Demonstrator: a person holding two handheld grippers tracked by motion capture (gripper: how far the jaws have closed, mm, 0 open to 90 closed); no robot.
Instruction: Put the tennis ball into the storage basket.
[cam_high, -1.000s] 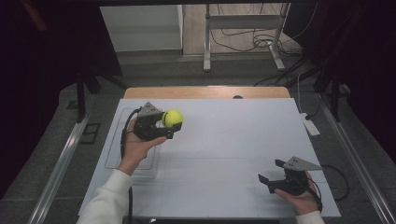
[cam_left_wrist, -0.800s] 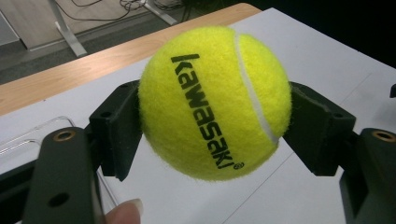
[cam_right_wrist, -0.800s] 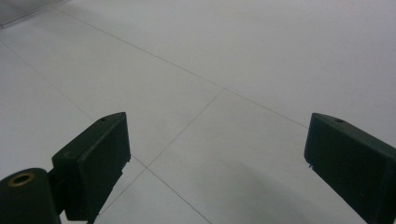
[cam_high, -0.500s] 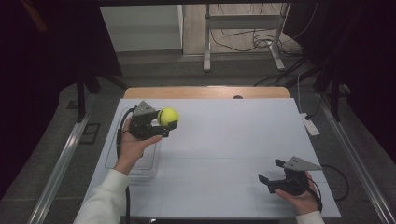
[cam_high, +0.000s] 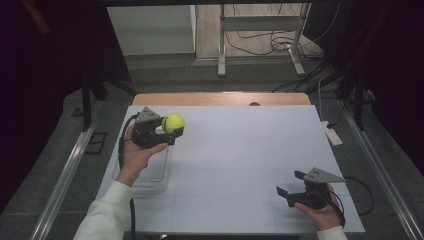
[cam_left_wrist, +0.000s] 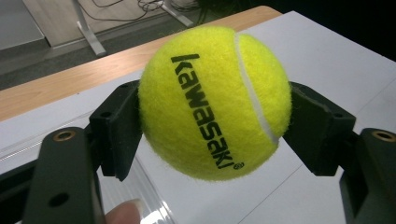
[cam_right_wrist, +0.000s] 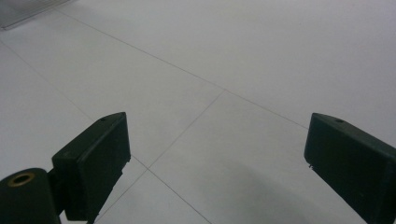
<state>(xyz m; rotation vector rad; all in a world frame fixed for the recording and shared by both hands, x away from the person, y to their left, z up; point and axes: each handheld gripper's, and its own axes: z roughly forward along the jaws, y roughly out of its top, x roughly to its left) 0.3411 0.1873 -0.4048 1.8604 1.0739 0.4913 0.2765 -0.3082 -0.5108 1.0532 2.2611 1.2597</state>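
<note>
Yellow and fuzzy, one tennis ball (cam_left_wrist: 215, 100) sits squarely between the two black jaws of the left gripper (cam_high: 167, 131), pinched at its left and right sides with black lettering and a white seam facing the camera. The pads (cam_left_wrist: 119, 126) press into the felt, so this gripper is clenched on the ball and holds it up off the table (cam_high: 240, 150), over the near-left part of the white surface. Just below it lies one clear plastic tray (cam_high: 152, 172), flat on the table near the person's left hand (cam_high: 137, 155).

Over at the near-right corner, the right gripper (cam_high: 289, 186) rests low above the table in the right hand (cam_high: 320, 210), well apart from the ball. Its two jaws stand wide and released, with bare white surface between them.
</note>
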